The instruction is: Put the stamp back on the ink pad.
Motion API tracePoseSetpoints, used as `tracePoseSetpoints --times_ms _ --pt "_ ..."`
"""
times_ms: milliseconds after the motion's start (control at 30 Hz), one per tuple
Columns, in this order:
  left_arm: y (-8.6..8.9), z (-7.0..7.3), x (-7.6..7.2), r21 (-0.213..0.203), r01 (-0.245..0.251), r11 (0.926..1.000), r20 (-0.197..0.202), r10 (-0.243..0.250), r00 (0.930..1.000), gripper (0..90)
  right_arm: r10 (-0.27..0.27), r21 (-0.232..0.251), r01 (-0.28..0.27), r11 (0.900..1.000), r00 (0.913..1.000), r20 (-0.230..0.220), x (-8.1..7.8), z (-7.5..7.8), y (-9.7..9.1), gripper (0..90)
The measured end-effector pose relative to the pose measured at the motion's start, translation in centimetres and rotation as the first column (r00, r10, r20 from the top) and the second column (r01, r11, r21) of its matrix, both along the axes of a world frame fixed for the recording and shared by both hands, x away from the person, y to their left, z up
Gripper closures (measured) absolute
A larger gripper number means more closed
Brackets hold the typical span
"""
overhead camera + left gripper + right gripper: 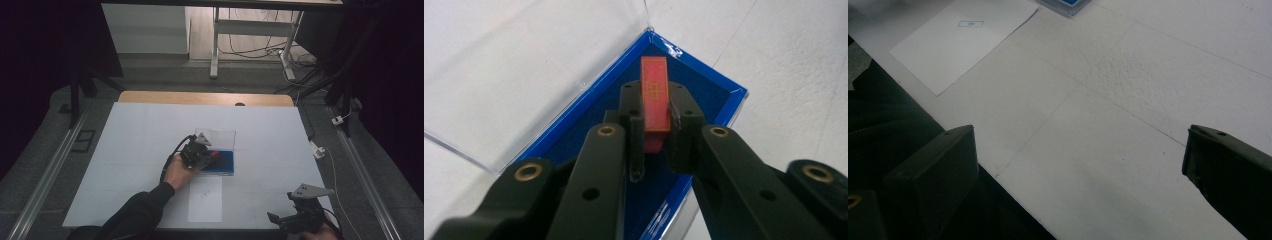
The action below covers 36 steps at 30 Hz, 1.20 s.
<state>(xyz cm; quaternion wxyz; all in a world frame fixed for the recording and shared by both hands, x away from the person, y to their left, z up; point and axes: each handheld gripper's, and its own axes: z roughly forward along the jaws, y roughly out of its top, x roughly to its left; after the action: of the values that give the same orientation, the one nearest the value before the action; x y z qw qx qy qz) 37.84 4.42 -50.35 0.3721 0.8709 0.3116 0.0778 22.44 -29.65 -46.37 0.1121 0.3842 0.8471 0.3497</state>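
A small red rectangular chip (pixel 655 97) with gold markings is clamped between the pads of my left gripper (pixel 655 127), which is shut on it just above the dark blue floor of an open blue case (pixel 704 85). From above, the left gripper (pixel 206 154) hangs over the left part of that blue case (pixel 224 162), whose clear lid (pixel 220 137) stands raised behind it. My right gripper (pixel 295 212) rests near the table's front right edge. Its jaws stand wide open over bare white table (pixel 1108 115), nothing between them (pixel 1078 165).
A white sheet of paper (pixel 205 198) with a small printed rectangle (pixel 971 23) lies in front of the case. The white table surface (pixel 150 135) ends at a dark front edge (pixel 998 200). Cables and desk legs stand on the floor beyond the table.
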Motion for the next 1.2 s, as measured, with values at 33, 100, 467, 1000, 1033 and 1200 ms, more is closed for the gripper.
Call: tracePoseSetpoints --times_ms 33,100,467,1000,1033,1200 --pt "-0.1 -0.1 0.0 0.006 0.0 1.0 0.001 0.0 1.0 79.5 0.0 0.0 0.0 1.0 1.0 0.001 0.0 0.0 0.0 1.7" --pt "-0.2 -0.2 0.0 0.016 0.001 0.9999 0.004 -0.001 1.0 79.4 0.0 -0.001 0.0 1.0 1.0 0.001 0.0 0.0 0.0 1.7" --pt "-0.4 -0.3 0.0 0.027 -0.007 0.9996 -0.007 0.007 1.0 78.3 0.001 -0.002 -0.001 1.0 1.0 0.001 0.0 0.0 0.0 1.7" --pt "0.2 1.0 0.1 -0.011 -0.023 0.9997 -0.013 0.022 0.9997 55.0 0.0 -0.002 0.0 1.0 1.0 0.002 0.0 0.0 0.0 1.8" --pt "0.2 1.1 0.1 -0.01 -0.024 0.9997 -0.007 0.024 0.9997 52.7 0.0 -0.002 0.0 1.0 1.0 0.002 0.0 0.0 0.0 1.8" --pt "0.3 2.0 -0.3 -0.027 -0.018 0.9995 -0.005 0.018 0.9998 41.0 0.0 -0.002 0.0 1.0 1.0 0.003 0.0 0.0 0.0 1.8"
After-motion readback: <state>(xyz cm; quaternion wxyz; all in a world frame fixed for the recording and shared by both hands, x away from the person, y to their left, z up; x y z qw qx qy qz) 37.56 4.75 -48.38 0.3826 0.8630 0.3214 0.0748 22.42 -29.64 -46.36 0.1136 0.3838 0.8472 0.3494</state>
